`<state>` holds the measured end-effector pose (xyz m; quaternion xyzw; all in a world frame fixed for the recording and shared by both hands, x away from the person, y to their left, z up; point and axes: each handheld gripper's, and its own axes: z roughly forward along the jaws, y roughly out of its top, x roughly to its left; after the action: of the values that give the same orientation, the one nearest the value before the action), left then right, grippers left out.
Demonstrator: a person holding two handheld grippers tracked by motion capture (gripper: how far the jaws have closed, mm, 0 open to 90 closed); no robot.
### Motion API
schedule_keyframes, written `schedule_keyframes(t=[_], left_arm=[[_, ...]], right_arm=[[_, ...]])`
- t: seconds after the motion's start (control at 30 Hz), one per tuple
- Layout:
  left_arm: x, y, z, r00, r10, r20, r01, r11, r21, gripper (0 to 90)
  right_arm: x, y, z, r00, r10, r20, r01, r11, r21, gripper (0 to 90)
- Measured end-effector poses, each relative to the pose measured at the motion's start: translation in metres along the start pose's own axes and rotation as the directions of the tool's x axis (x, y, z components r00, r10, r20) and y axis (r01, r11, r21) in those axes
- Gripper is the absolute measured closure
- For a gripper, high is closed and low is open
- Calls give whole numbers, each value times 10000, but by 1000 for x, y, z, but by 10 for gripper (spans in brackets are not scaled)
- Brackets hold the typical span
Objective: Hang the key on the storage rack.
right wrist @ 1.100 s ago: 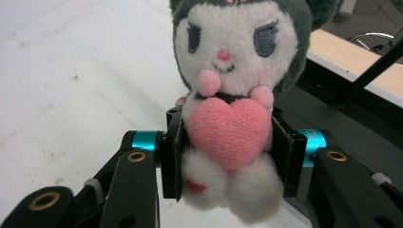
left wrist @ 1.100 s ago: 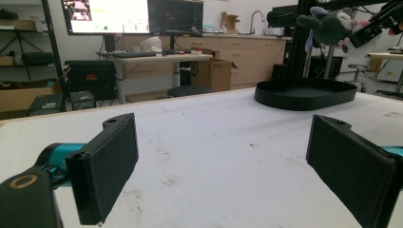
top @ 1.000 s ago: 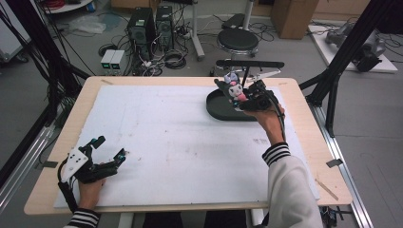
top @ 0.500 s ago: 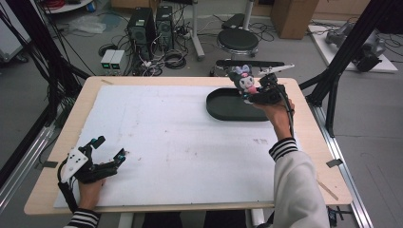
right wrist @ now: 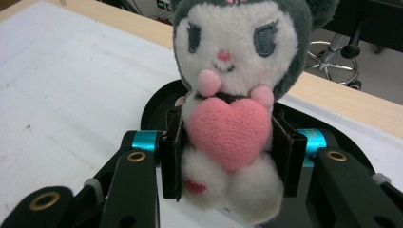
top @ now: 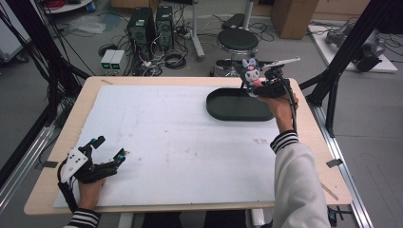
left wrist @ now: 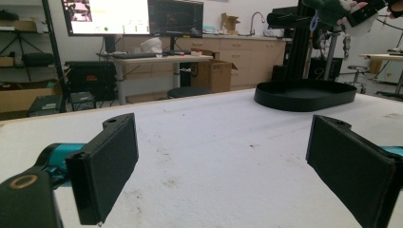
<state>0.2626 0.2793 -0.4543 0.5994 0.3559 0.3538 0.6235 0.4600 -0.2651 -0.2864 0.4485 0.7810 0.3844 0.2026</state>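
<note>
Plush toy (right wrist: 233, 118) is clamped in the right gripper (top: 266, 85) above the black tray (top: 237, 105) (left gripper (top: 107, 154) gapes empty), likely a lift-out; next, setting it down beside the tray.

No text, label, brand, number or sign can be read anywhere in these pictures. Far beyond the wide-apart jaws of the left claw (left wrist: 223, 156), the bright white computer monitor (left wrist: 109, 16) and the dark monitor beside it (left wrist: 176, 18) show window content too small and blurred to make out. The grey-and-white plush doll with a pink heart (right wrist: 233, 118) clamped in the right claw (right wrist: 230, 156) bears no lettering.
</note>
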Motion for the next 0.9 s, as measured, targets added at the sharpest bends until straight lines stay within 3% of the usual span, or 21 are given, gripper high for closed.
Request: schedule_keyframes(t=[0.4,0.9], left_arm=[[0,0,0,10000,-23,-10,23,10000,-3,107],[0,0,0,10000,-31,-11,31,10000,22,107]], right_arm=[[-8,8,4,9993,381,1,-381,9992,-133,553],[-6,16,9,9995,324,23,-323,9994,-130,551]])
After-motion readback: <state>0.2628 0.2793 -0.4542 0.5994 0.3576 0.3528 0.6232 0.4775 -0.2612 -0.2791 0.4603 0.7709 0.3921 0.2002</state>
